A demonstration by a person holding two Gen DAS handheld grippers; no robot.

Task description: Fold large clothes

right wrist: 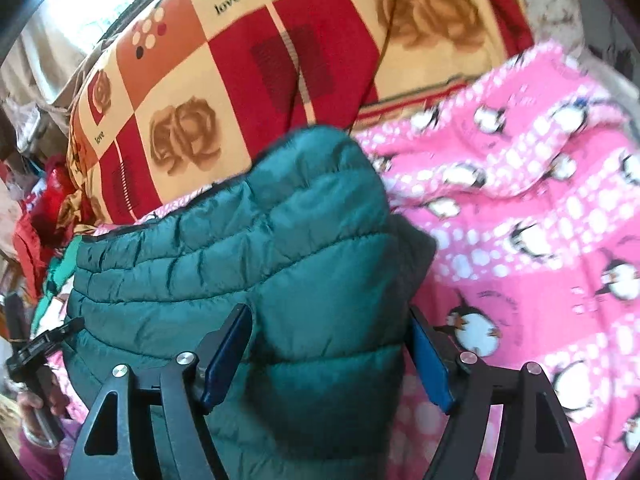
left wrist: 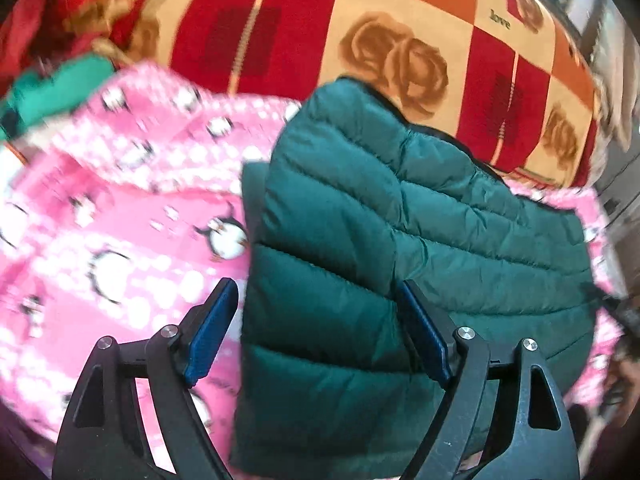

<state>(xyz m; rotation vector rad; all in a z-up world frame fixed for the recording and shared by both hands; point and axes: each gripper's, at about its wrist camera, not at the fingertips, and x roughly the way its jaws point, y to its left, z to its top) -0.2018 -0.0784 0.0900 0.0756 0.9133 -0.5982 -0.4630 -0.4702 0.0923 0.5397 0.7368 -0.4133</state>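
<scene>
A dark green quilted puffer jacket lies folded on a pink penguin-print blanket. My left gripper is open above the jacket's near left edge, its blue pads spread wide, nothing held. In the right wrist view the same jacket fills the centre. My right gripper is open, its jaws standing either side of the jacket's near right part without closing on it. The left gripper shows in the right wrist view at the far left edge.
The pink blanket covers the near surface. Behind it lies a red, orange and cream checked cover with roses. A heap of red and green clothes sits at the far left. Room clutter lies beyond the edge.
</scene>
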